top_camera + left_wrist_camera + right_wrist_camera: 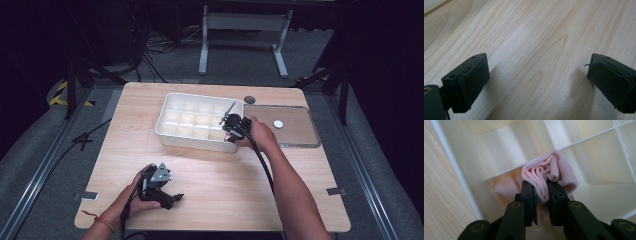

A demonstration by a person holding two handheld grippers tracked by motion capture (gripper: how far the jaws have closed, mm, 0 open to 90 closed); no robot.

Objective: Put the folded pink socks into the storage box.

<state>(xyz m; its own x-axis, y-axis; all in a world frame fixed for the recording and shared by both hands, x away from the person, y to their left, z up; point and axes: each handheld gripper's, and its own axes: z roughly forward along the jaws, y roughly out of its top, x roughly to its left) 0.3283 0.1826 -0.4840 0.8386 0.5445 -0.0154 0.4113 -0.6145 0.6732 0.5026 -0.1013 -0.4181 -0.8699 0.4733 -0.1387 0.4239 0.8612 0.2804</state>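
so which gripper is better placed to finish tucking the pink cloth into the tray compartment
Right. The right gripper is shut on the folded pink cloth, already inside the white divided tray at a corner compartment. The left gripper sits open over bare wooden table, well away from the tray.

Light wood table [210, 200] set on grey floor [35, 165]. Room around kept dark. White metal frame [245, 30] seen past far edge, black cables [160, 47] tangled on floor beside it. Yellow-black tape [60, 95] stuck on floor by far left corner. Metal rails [45, 170] laid along both sides. Small grey tape [89, 195] stuck at near left corner.
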